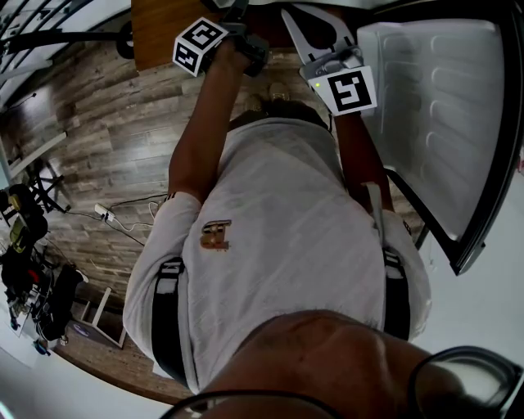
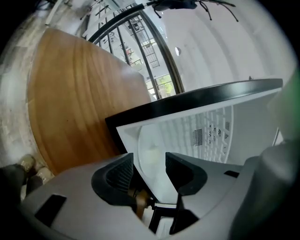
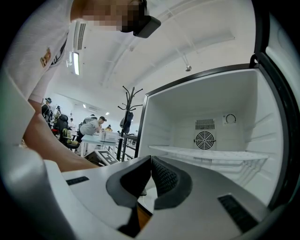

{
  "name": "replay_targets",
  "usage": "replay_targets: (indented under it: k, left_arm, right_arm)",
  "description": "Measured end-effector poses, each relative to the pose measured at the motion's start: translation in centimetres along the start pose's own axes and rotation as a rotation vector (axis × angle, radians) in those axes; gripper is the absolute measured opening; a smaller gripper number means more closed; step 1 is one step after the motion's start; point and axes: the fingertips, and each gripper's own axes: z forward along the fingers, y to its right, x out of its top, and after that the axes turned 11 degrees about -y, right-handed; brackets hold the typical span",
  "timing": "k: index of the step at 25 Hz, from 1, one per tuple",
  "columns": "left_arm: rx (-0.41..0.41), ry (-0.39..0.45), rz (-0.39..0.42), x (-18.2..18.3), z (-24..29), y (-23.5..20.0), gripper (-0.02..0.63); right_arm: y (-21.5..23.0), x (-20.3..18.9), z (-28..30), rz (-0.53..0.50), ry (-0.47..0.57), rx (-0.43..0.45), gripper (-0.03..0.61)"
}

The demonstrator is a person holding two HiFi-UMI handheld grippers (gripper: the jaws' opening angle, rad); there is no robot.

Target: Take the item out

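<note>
In the left gripper view my left gripper (image 2: 149, 160) stands open, its dark ribbed pads (image 2: 123, 174) apart. A round white shape (image 2: 151, 152), perhaps a plate, shows in the gap without either pad pressing on it; I cannot tell what it is. Behind it lies the white fridge compartment (image 2: 211, 126) with its black rim. My right gripper (image 3: 151, 161) is shut, tips together with nothing between them, and faces the open fridge interior (image 3: 206, 108). In the head view both grippers reach forward, the left gripper (image 1: 233, 24) over a wooden top (image 1: 160, 29) and the right gripper (image 1: 309, 29) beside the fridge.
The fridge door (image 1: 434, 106) stands swung open at the right. Inside are a glass shelf (image 3: 206, 153) and a round fan vent (image 3: 205, 139). A brown wooden panel (image 2: 75, 103) is left of the fridge. People, desks and a coat stand (image 3: 129, 112) fill the room behind.
</note>
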Motion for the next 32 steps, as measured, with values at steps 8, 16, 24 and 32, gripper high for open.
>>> replay_targets:
  k: [8,16,24,32]
  left_arm:
    - [0.041,-0.010,-0.132,-0.4,2.4,-1.7,0.236]
    - [0.099,0.019,-0.176,0.6,3.8,-2.8,0.241]
    - [0.155,0.020,-0.186,0.5,4.8,-3.7,0.241]
    - [0.188,0.031,-0.206,0.6,5.2,-4.1,0.241]
  right_arm:
    - [0.7,-0.8,0.0,0.015,-0.010,-0.007,0.034]
    - [1.6,-1.6,0.1,0.032,-0.028,-0.005,0.034]
    - [2.0,-2.3,0.2,0.041,-0.031,-0.005,0.034]
    - [2.3,-2.6,-0.3,0.050,-0.035,-0.010,0.034]
